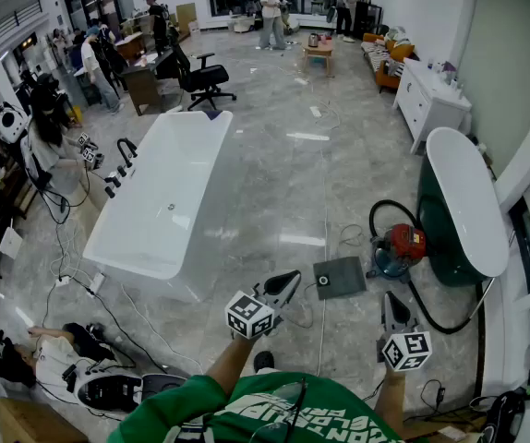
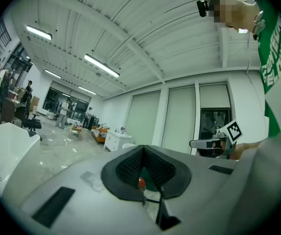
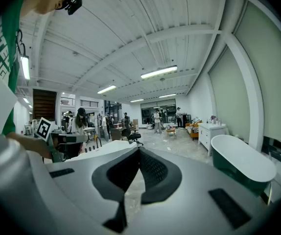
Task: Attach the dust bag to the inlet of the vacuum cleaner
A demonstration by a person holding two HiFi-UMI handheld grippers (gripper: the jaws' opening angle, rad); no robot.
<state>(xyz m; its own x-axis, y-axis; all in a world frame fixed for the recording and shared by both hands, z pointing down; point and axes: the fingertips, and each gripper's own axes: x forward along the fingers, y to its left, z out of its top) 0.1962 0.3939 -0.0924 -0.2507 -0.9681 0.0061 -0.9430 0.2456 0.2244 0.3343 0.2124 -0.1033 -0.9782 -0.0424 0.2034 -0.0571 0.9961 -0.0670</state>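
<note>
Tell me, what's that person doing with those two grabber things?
A person in a green shirt holds the left gripper and the right gripper out in front, both shut and empty. The red vacuum sits on the floor by a green tub. A flat grey square with a round hole, likely the dust bag, lies beside the vacuum. Neither gripper touches them, so the job of fitting the bag hasn't begun.
</note>
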